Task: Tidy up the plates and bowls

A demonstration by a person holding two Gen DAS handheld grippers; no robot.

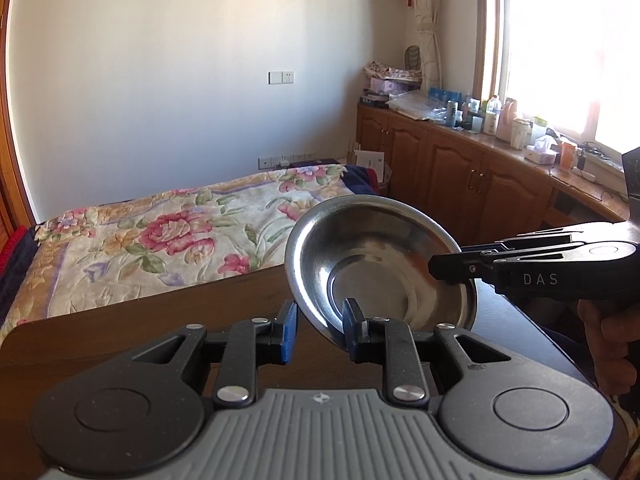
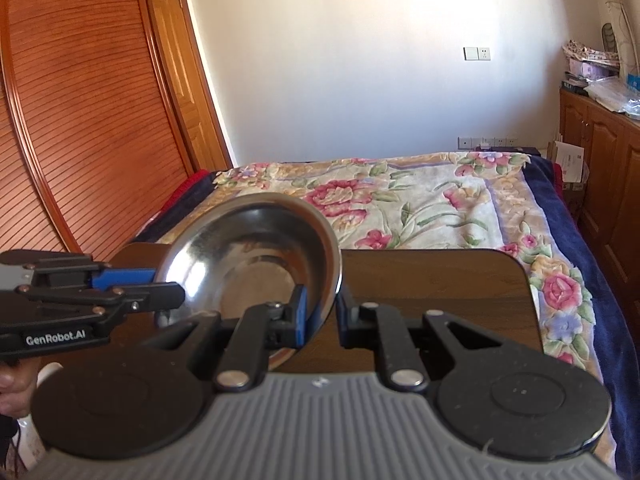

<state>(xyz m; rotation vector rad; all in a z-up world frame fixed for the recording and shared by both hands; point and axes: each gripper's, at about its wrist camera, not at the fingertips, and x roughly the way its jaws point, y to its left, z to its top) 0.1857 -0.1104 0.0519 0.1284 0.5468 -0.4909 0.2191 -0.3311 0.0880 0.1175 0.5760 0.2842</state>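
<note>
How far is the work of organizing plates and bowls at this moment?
Done: nothing stacked or sorted is visible. In hand: one steel bowl is held tilted above the brown table, its rim pinched by both the left gripper and the right gripper. Left: setting it down; no other dishes show.

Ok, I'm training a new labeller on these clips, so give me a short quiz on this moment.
1. True or false: the round stainless-steel bowl rests flat on the dark wooden table.
2. How many hand-held grippers clamp the bowl's rim?
3. What lies beyond the table? A: a bed with a floral blanket. B: a kitchen sink. C: a leather sofa.

Key
1. False: the bowl is tilted and held by its rim.
2. Two: the left hand-held gripper and the right hand-held gripper, on opposite sides of the rim.
3. A.
</note>
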